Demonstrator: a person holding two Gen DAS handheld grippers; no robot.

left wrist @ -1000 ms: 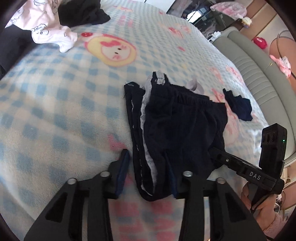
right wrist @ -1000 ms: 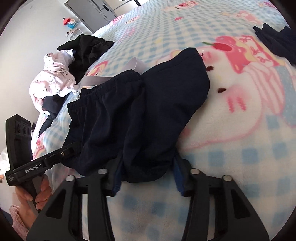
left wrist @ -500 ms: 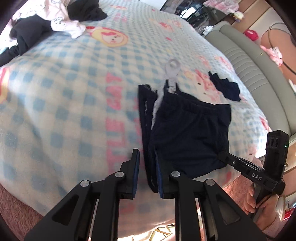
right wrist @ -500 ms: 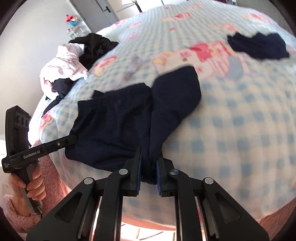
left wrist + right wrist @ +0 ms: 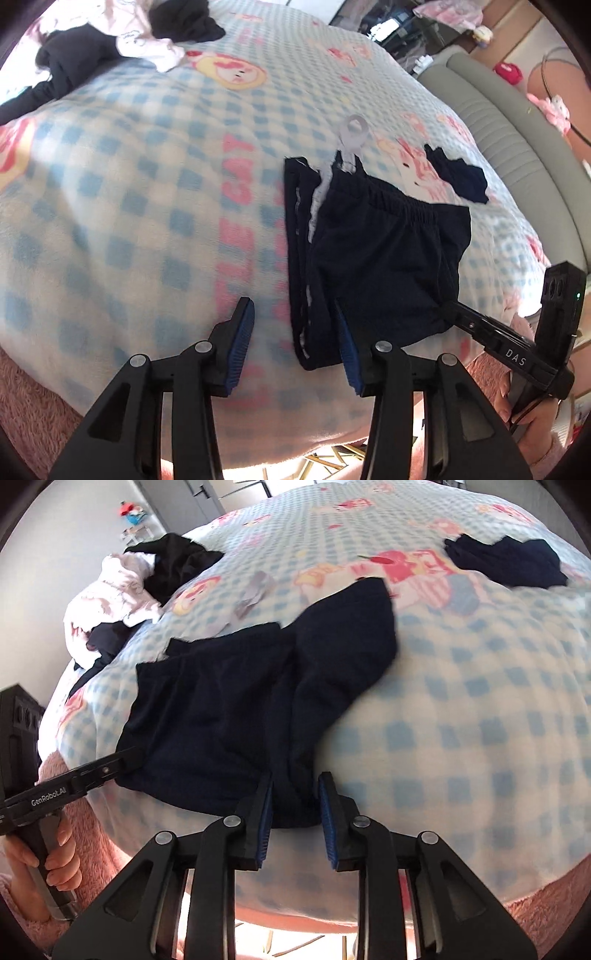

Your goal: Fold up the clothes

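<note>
Sunlit bed (image 5: 147, 192) in checked blanket, grey padded headboard (image 5: 517, 155), grey door (image 5: 207, 498).

Open bed left and right of the shorts

Bare checked blanket (image 5: 122, 206) spreads wide beside the navy shorts (image 5: 380, 266); a clothes pile (image 5: 110, 48) blocks the far corner, a small dark garment (image 5: 506, 561) lies apart beyond.

Bright daylight, fisheye warp, soft blur

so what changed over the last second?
Both grippers dragged the navy shorts toward the near bed edge, then their jaws opened: left gripper wide, shorts released; right gripper slightly, hem between its pads. Clothes pile and small navy piece stayed.
</note>
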